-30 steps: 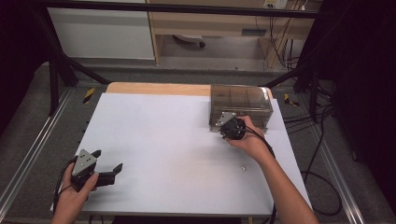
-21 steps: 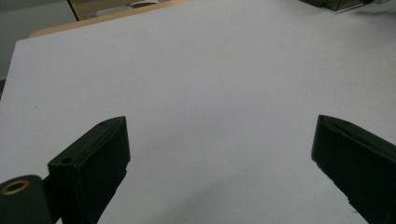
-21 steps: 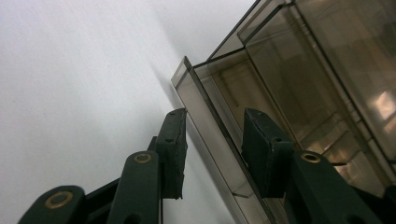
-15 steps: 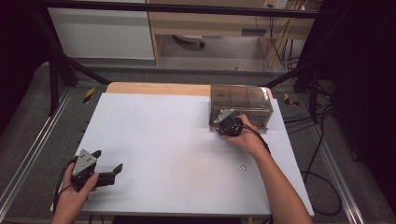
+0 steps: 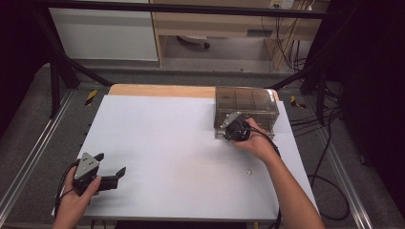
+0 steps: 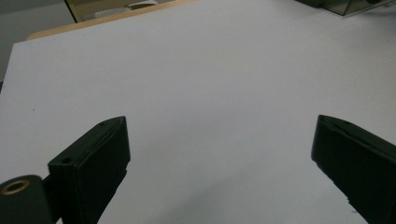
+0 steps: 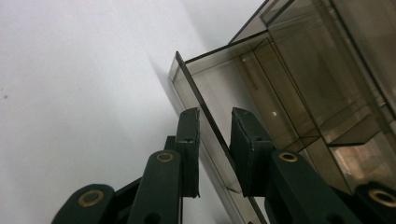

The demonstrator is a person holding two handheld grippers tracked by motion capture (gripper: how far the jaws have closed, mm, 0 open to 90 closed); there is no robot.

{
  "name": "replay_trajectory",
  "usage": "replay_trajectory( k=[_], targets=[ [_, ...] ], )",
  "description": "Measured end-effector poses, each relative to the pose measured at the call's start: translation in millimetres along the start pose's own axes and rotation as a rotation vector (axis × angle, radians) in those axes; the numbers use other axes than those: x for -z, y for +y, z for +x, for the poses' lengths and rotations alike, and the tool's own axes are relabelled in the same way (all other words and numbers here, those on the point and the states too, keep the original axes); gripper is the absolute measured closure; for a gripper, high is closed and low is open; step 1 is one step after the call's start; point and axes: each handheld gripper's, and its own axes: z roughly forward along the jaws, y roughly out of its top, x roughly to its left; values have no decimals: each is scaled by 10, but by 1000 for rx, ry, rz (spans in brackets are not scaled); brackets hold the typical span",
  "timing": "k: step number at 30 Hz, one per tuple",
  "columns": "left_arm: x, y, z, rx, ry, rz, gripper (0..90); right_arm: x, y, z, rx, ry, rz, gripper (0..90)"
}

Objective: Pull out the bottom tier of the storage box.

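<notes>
At the table's far right corner, the right gripper (image 5: 232, 130) has pushed forward over the past second and now straddles the front panel of the smoky plastic drawer box (image 5: 246, 107), its jaws nearly closed on the thin wall (image 7: 205, 116) though a sliver of gap seems to remain. That advance suggests a pull on the drawer is imminent. Near the table's (image 5: 191, 157) front left edge, the left gripper (image 5: 109, 175) rests with jaws spread wide, unmoved.
</notes>
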Motion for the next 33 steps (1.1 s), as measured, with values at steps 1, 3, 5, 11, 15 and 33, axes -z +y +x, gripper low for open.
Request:
replay_trajectory(
  k=[1,3,5,11,15,33],
  targets=[
    [-5,-1,-2,1,0,1,45,-1,-1,3,2,3,2,732],
    [-6,-2,-5,0,0,3,46,-14,0,3,-3,5,4,717],
    [1,-3,-5,0,0,1,46,-43,3,8,-8,9,12,691],
    [4,-8,1,2,6,3,46,-86,9,8,-2,14,22,695],
    [-2,-12,0,1,4,6,46,-78,10,13,-7,25,19,712],
    [13,-24,22,22,11,6,45,-33,-13,43,-1,29,7,728]
  ],
)
